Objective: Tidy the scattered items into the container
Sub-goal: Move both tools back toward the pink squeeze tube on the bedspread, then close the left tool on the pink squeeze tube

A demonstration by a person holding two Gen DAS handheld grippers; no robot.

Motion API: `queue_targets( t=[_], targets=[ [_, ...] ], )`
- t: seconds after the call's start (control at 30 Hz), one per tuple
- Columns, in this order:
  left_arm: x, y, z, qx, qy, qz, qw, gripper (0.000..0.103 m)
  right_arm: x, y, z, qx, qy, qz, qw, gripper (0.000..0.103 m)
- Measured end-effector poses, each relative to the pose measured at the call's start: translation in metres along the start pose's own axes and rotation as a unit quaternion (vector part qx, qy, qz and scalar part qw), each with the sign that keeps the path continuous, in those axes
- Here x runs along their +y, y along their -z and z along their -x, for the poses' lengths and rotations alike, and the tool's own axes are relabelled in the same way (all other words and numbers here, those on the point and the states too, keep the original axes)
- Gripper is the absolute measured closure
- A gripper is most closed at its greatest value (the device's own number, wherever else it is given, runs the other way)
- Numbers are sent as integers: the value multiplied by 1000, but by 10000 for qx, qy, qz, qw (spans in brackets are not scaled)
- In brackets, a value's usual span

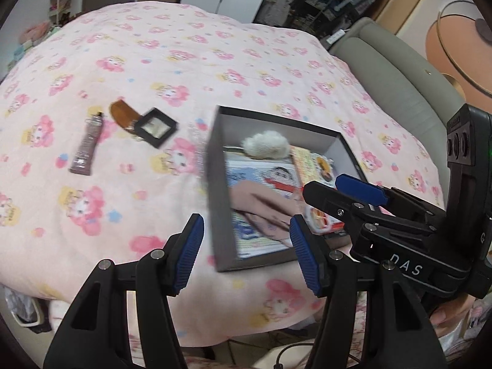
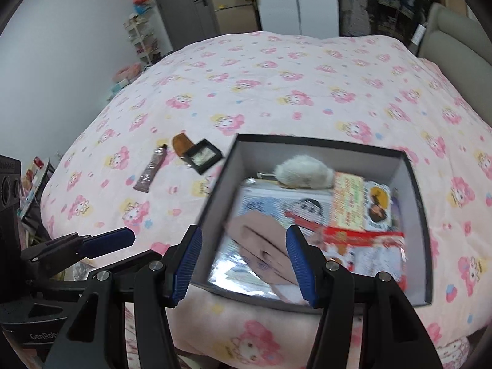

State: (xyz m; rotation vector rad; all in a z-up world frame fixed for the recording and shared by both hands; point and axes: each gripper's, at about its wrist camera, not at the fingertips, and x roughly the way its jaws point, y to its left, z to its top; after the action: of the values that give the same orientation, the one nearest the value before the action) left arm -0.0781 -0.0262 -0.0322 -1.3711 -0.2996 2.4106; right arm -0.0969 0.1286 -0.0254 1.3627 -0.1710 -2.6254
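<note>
A wide bed under a pink quilt printed with cartoon flowers (image 2: pixel 276 86) filled both views. Near its close edge sat the open grey cardboard box with a dark rim (image 2: pixel 412 184), holding a white fluffy pom-pom (image 2: pixel 303 169), printed booklets and a beige cloth. Left of the box, still on the quilt, lay a brown squeeze tube (image 1: pixel 87 144), a small black square case with a clear window (image 1: pixel 156 126) and, touching it, an amber-brown comb-like piece (image 1: pixel 121 115). The left gripper (image 1: pixel 246 252) and right gripper (image 2: pixel 244 264) both hung over the box's near side, jaws spread wide and empty.
</note>
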Motion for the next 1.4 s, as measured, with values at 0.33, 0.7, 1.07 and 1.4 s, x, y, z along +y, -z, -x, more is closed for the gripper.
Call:
queue_targets(
  t=[0.33,0.7,1.07,1.4],
  targets=[
    [54,-6,-3,-36,-147,291,9995,44,40,-15,-38,215,-56,154,9996,50],
    [106,-32,-26,-292,-165,712,9969,44,57,-45,-87,306,5,18,9995,50],
    [205,-54,-73,-790,-517,1760,9799,44,97,-89,-172,468,-96,-87,9988,50],
    [292,-53,-122,-746,-612,2894,9523,47,124,-85,-264,1502,-574,-730,9843,50]
  ],
)
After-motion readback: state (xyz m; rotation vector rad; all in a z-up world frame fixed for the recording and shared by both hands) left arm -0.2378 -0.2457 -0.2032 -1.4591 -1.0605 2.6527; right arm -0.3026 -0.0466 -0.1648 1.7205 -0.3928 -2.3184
